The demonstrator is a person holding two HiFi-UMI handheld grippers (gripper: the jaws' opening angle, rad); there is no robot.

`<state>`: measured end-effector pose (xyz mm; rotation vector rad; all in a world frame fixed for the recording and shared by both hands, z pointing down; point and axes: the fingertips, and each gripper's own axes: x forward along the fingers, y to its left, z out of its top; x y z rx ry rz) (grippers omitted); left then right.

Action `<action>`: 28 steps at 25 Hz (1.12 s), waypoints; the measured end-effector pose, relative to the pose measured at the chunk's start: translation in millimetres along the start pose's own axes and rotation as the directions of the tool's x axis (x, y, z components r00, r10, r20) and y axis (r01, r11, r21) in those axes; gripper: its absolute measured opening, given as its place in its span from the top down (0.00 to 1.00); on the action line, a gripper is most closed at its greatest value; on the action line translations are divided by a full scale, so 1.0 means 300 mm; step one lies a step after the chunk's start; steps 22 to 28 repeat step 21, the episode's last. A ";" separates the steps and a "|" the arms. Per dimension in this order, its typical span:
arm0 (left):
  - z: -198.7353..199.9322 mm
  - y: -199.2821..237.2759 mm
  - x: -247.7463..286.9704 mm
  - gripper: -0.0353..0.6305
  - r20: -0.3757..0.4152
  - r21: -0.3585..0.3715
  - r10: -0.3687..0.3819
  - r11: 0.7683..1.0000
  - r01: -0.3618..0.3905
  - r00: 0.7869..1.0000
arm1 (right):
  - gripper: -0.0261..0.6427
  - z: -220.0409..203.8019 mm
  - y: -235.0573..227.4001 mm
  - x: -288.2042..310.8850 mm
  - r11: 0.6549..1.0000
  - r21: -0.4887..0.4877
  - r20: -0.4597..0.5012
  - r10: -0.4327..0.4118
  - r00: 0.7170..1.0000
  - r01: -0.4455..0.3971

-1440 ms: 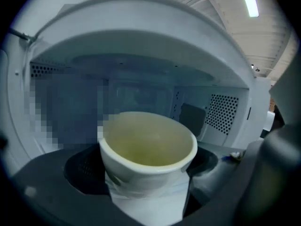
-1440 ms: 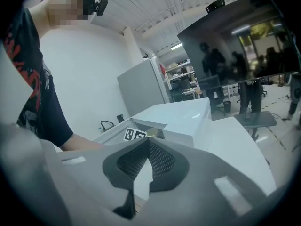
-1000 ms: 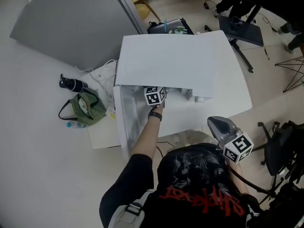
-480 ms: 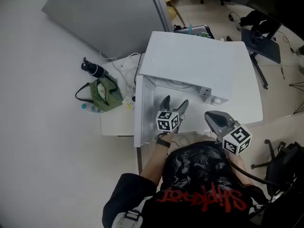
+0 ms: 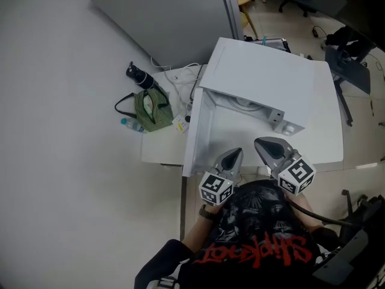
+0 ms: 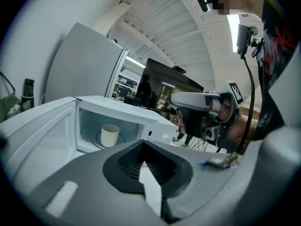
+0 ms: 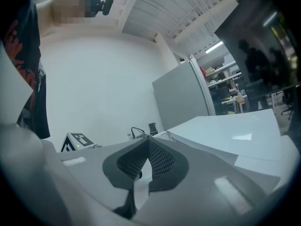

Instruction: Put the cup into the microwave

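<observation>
A cream cup [image 6: 109, 135] stands upright on the turntable inside the white microwave [image 5: 271, 83], whose door [image 5: 195, 137] hangs open to the left. The microwave's top hides the cup in the head view. My left gripper [image 5: 234, 153] is held in front of the open cavity, well back from the cup. Its jaws have just been closing and are now shut with nothing between them [image 6: 143, 145]. My right gripper [image 5: 261, 142] hovers beside it, in front of the microwave [image 7: 235, 131], also shut and empty [image 7: 148, 142].
The microwave sits on a white table [image 5: 157, 152]. To its left lie a green bag [image 5: 150, 109], a black bottle [image 5: 139, 77] and a small water bottle [image 5: 129, 124]. A grey panel [image 5: 174, 17] stands behind. Office chairs [image 5: 355, 53] are at the right.
My left gripper has come back out of the microwave toward me, and its jaws have gone from open to shut. The cup stays inside. The right gripper has drifted toward the left one.
</observation>
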<state>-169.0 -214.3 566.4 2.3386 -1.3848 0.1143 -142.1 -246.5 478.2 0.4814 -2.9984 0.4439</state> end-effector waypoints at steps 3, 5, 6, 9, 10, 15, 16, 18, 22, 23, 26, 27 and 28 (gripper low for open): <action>-0.010 -0.010 -0.035 0.95 -0.007 -0.016 -0.016 1.000 0.016 1.000 | 0.96 -0.009 0.047 -0.004 1.000 -0.010 0.000 0.015 1.000 -0.015; -0.030 -0.016 -0.035 0.95 -0.009 -0.057 -0.052 0.997 0.052 0.999 | 0.96 -0.020 0.066 -0.014 1.000 -0.014 -0.009 0.020 1.000 -0.020; -0.058 -0.025 -0.026 0.95 -0.018 -0.098 -0.084 0.992 0.082 0.996 | 0.96 -0.031 0.072 -0.024 1.000 -0.010 -0.017 0.017 1.000 -0.018; -0.174 -0.056 -0.018 0.95 -0.029 -0.273 -0.193 0.945 0.178 0.981 | 0.96 -0.071 0.101 -0.056 1.000 0.019 -0.040 -0.007 0.999 0.007; -0.189 -0.062 -0.036 0.95 -0.016 -0.306 -0.218 0.930 0.203 0.976 | 0.96 -0.072 0.120 -0.057 1.000 0.021 -0.037 -0.015 0.999 0.016; -0.226 -0.114 -0.127 0.95 0.032 -0.348 -0.309 0.888 0.300 0.951 | 0.96 -0.049 0.190 -0.104 0.996 -0.007 -0.030 -0.094 0.995 0.094; -0.251 -0.117 -0.137 0.95 0.031 -0.374 -0.340 0.868 0.327 0.940 | 0.96 -0.055 0.197 -0.115 0.993 -0.003 -0.032 -0.114 0.993 0.114; -0.303 -0.094 -0.145 0.95 0.010 -0.430 -0.430 0.813 0.392 0.903 | 0.96 -0.058 0.210 -0.125 0.988 0.002 -0.015 -0.156 0.988 0.156; -0.347 -0.027 -0.105 0.95 -0.029 -0.496 -0.599 0.704 0.508 0.801 | 0.96 -0.019 0.201 -0.134 0.970 -0.015 0.051 -0.240 0.969 0.241; -0.347 -0.027 -0.105 0.95 -0.029 -0.496 -0.599 0.704 0.508 0.801 | 0.96 -0.019 0.201 -0.134 0.970 -0.015 0.051 -0.240 0.969 0.241; -0.347 -0.027 -0.105 0.95 -0.029 -0.496 -0.599 0.704 0.508 0.801 | 0.96 -0.019 0.201 -0.134 0.970 -0.015 0.051 -0.240 0.969 0.241; -0.347 -0.027 -0.105 0.95 -0.029 -0.496 -0.599 0.704 0.508 0.801 | 0.96 -0.019 0.201 -0.134 0.970 -0.015 0.051 -0.240 0.969 0.241; -0.347 -0.027 -0.105 0.95 -0.029 -0.496 -0.599 0.704 0.508 0.801 | 0.96 -0.019 0.201 -0.134 0.970 -0.015 0.051 -0.240 0.969 0.241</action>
